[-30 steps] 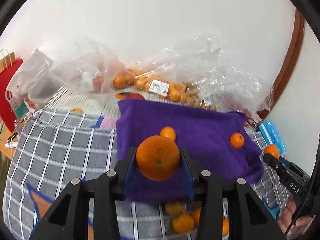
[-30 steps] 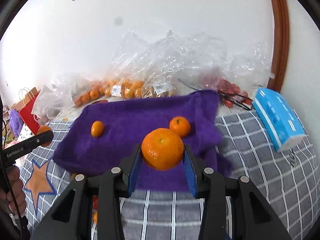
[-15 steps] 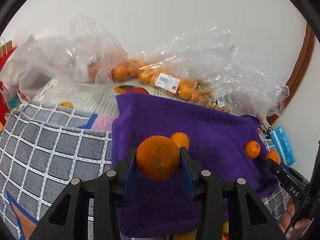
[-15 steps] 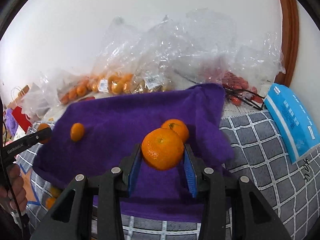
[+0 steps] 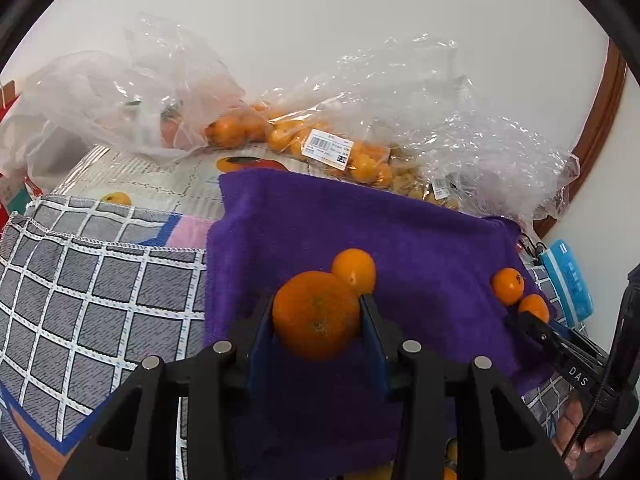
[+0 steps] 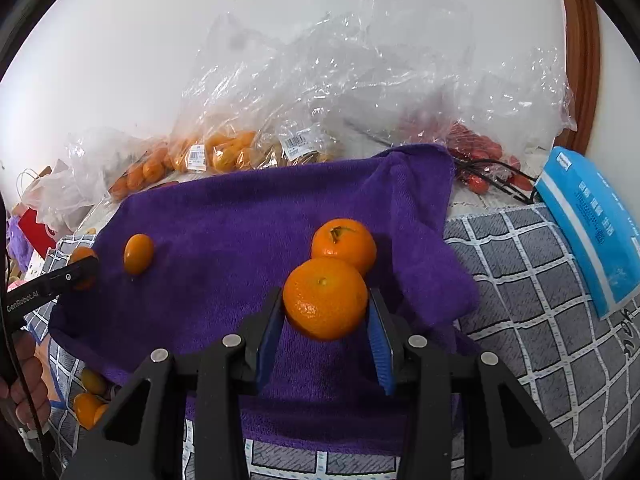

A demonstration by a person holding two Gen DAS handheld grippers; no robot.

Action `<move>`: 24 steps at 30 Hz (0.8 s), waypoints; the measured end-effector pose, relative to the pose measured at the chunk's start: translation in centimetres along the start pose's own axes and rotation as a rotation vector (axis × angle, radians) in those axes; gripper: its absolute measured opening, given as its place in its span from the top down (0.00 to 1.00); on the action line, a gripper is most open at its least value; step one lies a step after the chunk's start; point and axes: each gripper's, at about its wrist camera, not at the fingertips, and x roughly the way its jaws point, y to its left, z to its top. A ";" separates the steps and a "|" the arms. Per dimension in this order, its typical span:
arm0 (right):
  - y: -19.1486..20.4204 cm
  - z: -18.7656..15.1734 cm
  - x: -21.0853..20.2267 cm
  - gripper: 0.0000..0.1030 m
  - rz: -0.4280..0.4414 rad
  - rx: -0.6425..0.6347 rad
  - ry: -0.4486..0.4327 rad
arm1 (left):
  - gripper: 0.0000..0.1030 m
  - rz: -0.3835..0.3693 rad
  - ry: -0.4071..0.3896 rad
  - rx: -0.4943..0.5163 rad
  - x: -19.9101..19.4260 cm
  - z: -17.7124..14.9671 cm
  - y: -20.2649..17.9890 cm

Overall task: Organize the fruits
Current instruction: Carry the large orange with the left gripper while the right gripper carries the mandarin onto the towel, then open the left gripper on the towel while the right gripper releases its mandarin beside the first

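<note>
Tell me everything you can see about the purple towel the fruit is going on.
The purple towel is a deep violet, fuzzy terry-like cloth spread over a grey checked cover, its far right corner rumpled and raised. Two small oranges lie on it: one with a stem near the right side, one toward the left. Each claw holds another orange above it, left and right. Bagged fruit sits just beyond its far edge.

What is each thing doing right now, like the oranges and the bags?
Left tool: shut on an orange.
Right tool: shut on an orange.
Left-held orange: gripped above the towel.
Right-held orange: gripped above the towel.
Purple towel: spread out, rumpled at one corner.
Stemmed orange: resting on the towel.
Plastic bags: crumpled, fruit inside.
</note>
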 end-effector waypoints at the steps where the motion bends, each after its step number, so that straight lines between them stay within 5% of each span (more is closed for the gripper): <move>1: 0.1 0.0 0.1 0.61 0.001 0.000 0.003 | 0.61 0.000 0.002 0.004 0.1 -0.1 -0.1; 24: 0.5 -0.4 1.2 0.59 -0.029 -0.027 0.036 | 0.61 0.071 0.060 0.102 1.8 -0.8 -1.5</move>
